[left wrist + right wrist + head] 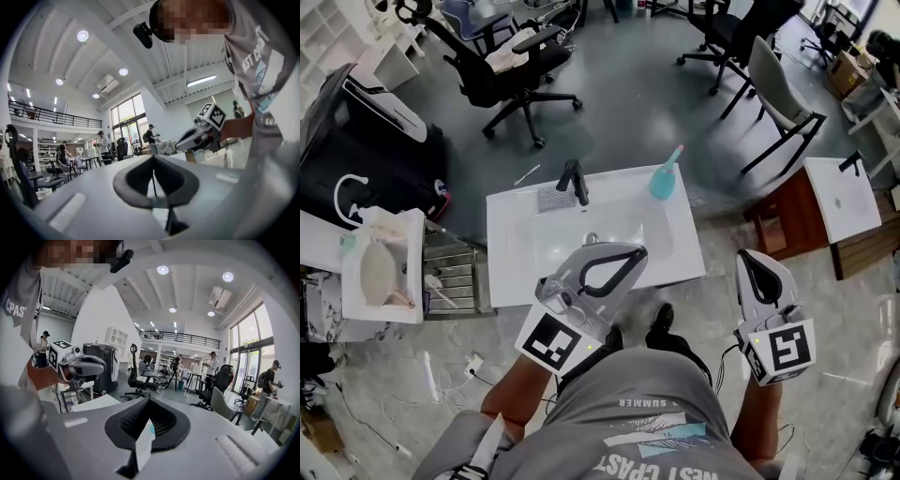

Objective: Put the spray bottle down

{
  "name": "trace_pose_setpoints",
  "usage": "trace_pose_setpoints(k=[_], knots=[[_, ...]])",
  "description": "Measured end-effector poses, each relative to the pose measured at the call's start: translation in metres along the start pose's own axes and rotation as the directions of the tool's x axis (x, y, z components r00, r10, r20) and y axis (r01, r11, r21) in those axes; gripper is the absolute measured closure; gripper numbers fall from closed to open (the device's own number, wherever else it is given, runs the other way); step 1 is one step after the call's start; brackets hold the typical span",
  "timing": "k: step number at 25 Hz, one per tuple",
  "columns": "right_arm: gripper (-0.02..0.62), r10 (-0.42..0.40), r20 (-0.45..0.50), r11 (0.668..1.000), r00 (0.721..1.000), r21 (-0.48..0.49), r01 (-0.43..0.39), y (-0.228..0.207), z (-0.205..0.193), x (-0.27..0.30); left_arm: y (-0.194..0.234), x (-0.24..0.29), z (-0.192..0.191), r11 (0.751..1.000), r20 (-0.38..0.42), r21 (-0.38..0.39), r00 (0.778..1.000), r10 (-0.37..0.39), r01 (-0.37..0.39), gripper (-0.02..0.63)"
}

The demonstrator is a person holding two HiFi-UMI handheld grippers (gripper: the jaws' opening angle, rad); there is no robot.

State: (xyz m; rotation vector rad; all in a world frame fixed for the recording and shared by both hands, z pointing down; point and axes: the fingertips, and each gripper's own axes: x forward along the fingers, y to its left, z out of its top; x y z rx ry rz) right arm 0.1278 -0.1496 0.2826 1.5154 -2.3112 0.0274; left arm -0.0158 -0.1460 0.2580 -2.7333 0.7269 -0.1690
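Spray bottle (663, 178) down on the counter (675, 253)! The teal bottle sat at the white top's far right corner, at 3 o'clock from the black tap (575, 182) and at 1 o'clock from the basin (581, 239), with nothing touching it.

Both claws were well clear of it. The left claw (637, 254) hung over the counter's near edge, at 7 o'clock from the bottle, its jaws pressed together with only a thin seam between the pads (174, 180) and nothing in them. The right claw (747, 255) was off the counter's right side, at 5 o'clock from the bottle, over the floor (717, 309). Its tips met too, and it held nothing.

In the left gripper view the left claw (153, 159) pointed about level, and the right claw (187, 138) showed at 2 o'clock. The right gripper view had the right claw (149, 401) facing a room of chairs (138, 378), with the left claw (86, 365) at 10 o'clock.
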Motion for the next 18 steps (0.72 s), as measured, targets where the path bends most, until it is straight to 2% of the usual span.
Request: trace_pose_setpoints(k=[7,18], knots=[[0.595,0.007,-0.002,1.000,1.000,0.002,-0.007,0.011,0.001,-0.004,-0.003,-0.008,0.004,1.000,0.018,0.011,1.000,0.001,-0.001,0.603],[0.595,0.033,0.004,0.999,0.999,-0.005,-0.033,0.012,-0.006,-0.006,-0.011,-0.006,-0.004,1.000,0.003,-0.005,1.000,0.003,-0.003,0.603]])
